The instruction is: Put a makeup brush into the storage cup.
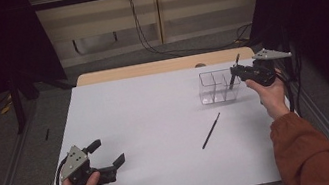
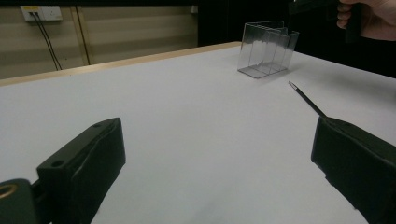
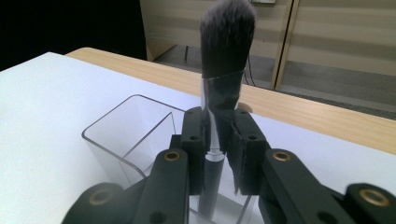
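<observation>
Your right gripper (image 3: 219,144) has its jaws closed on a makeup brush (image 3: 224,60), pinching it at the ferrule with the bristles pointing up and the handle hanging down into the clear organizer (image 3: 128,135). In the high view that gripper (image 1: 242,72) sits at the organizer's (image 1: 217,86) right end, near the far right of the table (image 1: 157,124), with the brush (image 1: 235,71) tilted slightly over the right-hand compartment. From the right gripper view the handle looks to be already inside the walls, though I cannot tell whether its tip touches the bottom. So the first item is, by my reading, almost placed: what remains there is to lower it fully and let go. The other compartments look empty as far as the clear plastic lets me see. Still to do is the thin black stick (image 1: 211,130), perhaps a liner or slim brush, lying flat on the table between you and the organizer, well apart from both grippers. Your left gripper (image 1: 107,158) rests near the front left corner, jaws spread wide and holding nothing; in its own view the stick (image 2: 306,99) shows just beyond the right jaw, with the organizer (image 2: 266,53) farther off. Roughly half the work looks done.
</observation>
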Tool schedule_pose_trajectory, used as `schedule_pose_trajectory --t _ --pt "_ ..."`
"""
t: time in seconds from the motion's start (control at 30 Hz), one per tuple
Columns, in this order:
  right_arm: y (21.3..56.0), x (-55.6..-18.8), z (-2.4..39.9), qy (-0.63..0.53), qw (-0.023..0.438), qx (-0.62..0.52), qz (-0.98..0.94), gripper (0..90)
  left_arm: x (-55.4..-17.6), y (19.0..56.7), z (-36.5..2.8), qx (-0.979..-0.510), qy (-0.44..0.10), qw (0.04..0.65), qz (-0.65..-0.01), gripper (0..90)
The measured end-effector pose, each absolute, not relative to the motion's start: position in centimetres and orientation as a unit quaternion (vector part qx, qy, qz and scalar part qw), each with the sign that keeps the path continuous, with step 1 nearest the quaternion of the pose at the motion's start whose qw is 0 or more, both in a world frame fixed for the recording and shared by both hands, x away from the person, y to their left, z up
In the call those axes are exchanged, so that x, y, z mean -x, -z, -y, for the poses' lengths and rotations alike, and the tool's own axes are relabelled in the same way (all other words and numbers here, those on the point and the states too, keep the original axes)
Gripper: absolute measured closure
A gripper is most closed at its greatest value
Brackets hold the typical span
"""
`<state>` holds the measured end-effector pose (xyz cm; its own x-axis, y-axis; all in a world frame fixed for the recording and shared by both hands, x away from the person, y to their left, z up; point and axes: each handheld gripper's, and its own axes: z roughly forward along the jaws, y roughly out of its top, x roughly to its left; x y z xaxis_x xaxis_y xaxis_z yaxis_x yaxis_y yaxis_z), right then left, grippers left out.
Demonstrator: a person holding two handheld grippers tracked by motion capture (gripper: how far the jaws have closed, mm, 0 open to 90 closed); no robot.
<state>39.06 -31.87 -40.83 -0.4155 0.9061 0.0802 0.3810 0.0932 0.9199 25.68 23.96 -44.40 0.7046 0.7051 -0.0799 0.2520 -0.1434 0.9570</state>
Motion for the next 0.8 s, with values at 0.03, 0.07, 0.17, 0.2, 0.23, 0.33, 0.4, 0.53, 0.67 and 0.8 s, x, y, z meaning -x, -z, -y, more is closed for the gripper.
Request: schedule_pose_trajectory --t 0.03,0.07,0.17,0.2,0.23,0.33,0.4,0.53,0.67,0.8 --pt "40.91 -39.10 31.81 -0.484 0.270 -0.466 -0.690 77.4 -25.68 44.40 -23.95 -0.729 -0.200 0.566 -0.328 3.0" --pt "40.94 -39.10 31.76 -0.484 0.269 -0.466 -0.690 77.3 -25.70 44.40 -23.98 -0.730 -0.201 0.566 -0.327 3.0" --pt "41.05 -39.15 31.66 -0.485 0.269 -0.466 -0.689 77.3 -25.67 44.38 -23.96 -0.730 -0.200 0.567 -0.326 3.0" --pt "41.09 -39.16 31.65 -0.485 0.269 -0.466 -0.689 77.4 -25.67 44.40 -23.95 -0.730 -0.200 0.566 -0.327 3.0" --pt "41.17 -39.19 31.64 -0.484 0.269 -0.466 -0.690 77.3 -25.67 44.40 -23.95 -0.730 -0.200 0.566 -0.327 3.0" --pt "41.33 -39.19 31.60 -0.483 0.268 -0.467 -0.691 77.3 -25.67 44.39 -23.97 -0.729 -0.201 0.566 -0.328 3.0" --pt "41.42 -39.20 31.59 -0.483 0.266 -0.467 -0.691 77.3 -25.68 44.40 -23.99 -0.730 -0.201 0.565 -0.327 3.0" --pt "41.61 -39.26 31.55 -0.485 0.264 -0.466 -0.691 77.2 -25.67 44.40 -23.95 -0.730 -0.200 0.565 -0.327 3.0" --pt "41.75 -39.28 31.49 -0.484 0.262 -0.469 -0.690 77.1 -25.66 44.40 -23.97 -0.729 -0.200 0.567 -0.327 3.0" --pt "41.86 -39.32 31.54 -0.483 0.262 -0.471 -0.690 76.9 -25.66 44.38 -23.95 -0.732 -0.200 0.568 -0.320 3.0"
